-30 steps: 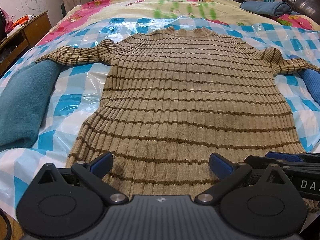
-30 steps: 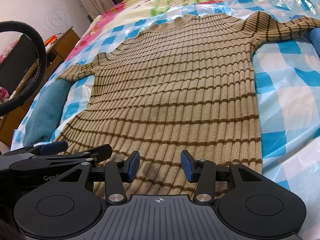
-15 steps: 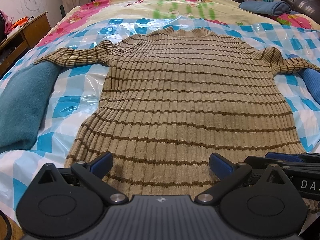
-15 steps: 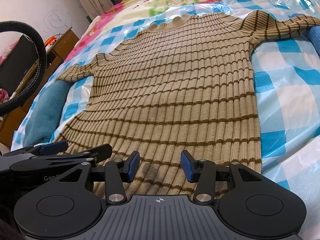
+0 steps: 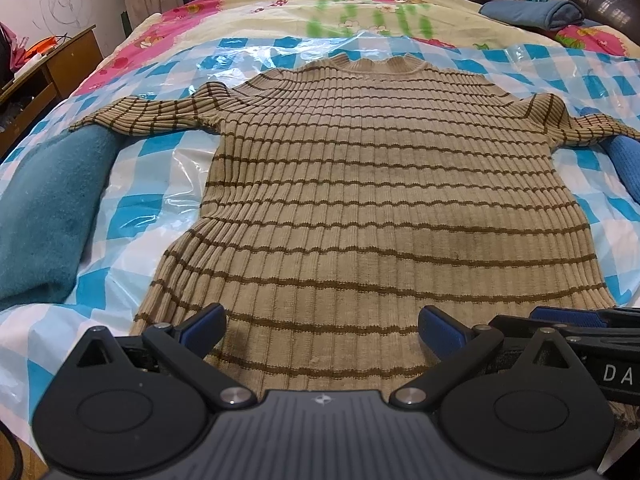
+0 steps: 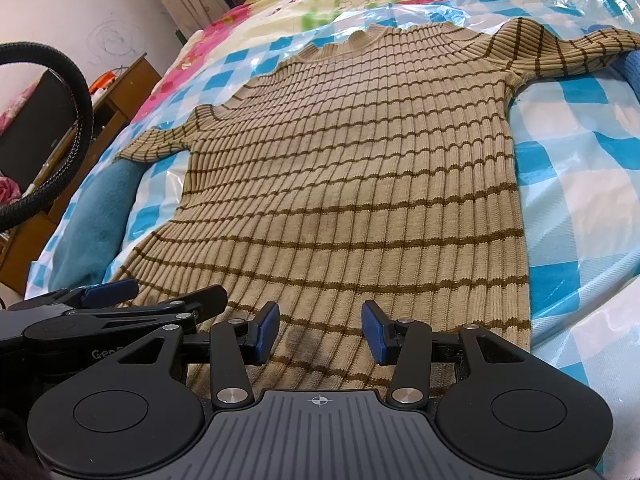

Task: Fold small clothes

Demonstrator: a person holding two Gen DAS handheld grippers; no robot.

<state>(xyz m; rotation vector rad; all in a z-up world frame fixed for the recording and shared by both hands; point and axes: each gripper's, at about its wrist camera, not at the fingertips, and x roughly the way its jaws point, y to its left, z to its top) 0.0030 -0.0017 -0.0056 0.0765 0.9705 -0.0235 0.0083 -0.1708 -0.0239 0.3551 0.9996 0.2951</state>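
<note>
Bedroom setting: we are working over a bed (image 5: 280,12) covered with a blue-and-white checked plastic sheet (image 5: 132,216), on which the sweater (image 5: 380,200) is lying flat, collar away from us and hem toward us.

We are holding the left gripper (image 5: 322,330) with its jaws spread wide over the hem, pinching nothing. The right gripper (image 6: 319,332) is sitting just beside it, also over the hem, jaws parted more narrowly and likewise holding nothing. We cannot tell whether the fingertips are touching the knit or hovering just above it.

Risks, in our judgement:
- The sheet is glossy and wrinkled; a pull on the hem could be dragging the whole sweater instead of lifting one edge.
- Pads closing on thick ribbing may be taking only the top layer, leaving the back layer behind and skewing the fold.
- With both grippers close together near the hem's middle, the corners would be sagging unsupported.
- The sleeve ends are resting on teal cloth (image 5: 44,208) at the left and blue cloth (image 5: 624,164) at the right, and could be catching there.

The sweater is tan, ribbed, with thin brown stripes, a wavy collar and sleeves spread outward. It is showing a faint darker patch on the lower body. No fold is made yet.
</note>
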